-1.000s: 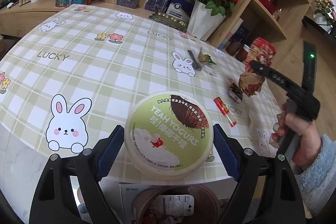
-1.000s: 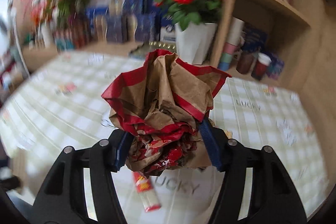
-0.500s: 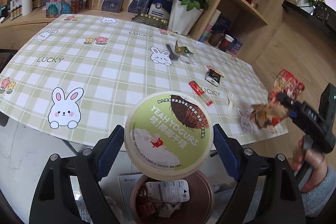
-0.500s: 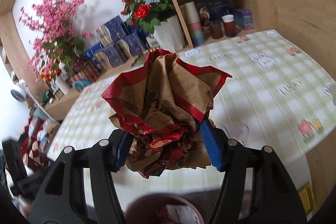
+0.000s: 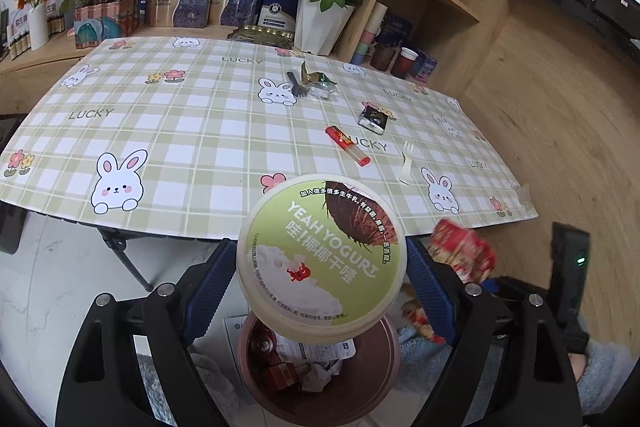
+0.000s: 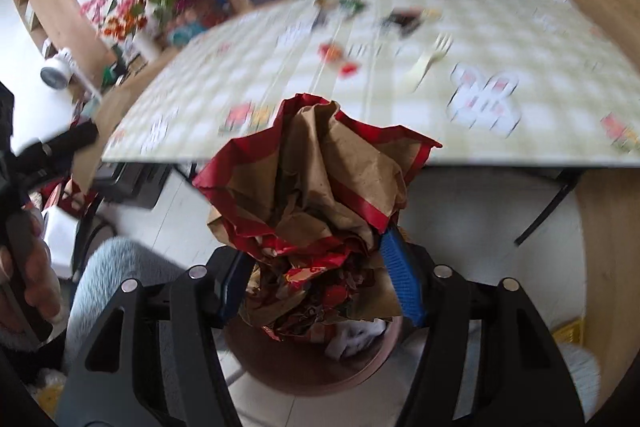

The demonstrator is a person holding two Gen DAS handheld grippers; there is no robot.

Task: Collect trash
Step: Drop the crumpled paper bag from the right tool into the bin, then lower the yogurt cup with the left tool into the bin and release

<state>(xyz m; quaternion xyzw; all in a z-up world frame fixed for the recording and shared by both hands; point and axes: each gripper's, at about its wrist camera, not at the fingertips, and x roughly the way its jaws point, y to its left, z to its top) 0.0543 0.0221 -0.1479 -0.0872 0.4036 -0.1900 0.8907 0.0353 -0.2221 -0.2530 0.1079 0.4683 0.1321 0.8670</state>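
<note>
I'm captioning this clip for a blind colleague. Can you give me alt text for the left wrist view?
The left gripper clamps a round green yogurt tub above a brown trash bin already holding wrappers. Behind lies a bunny-print checked table with a red wrapper, white plastic fork and small black packet. A blurred crumpled paper bag enters at right.

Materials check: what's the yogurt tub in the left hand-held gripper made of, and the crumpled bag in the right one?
Yogurt tub: looks like smooth plastic, cream rim, glossy printed green lid; it could be coated paperboard. Crumpled bag: brown kraft-type paper with a red printed border, matte, with sharp creases and folds that hold their shape.
</note>
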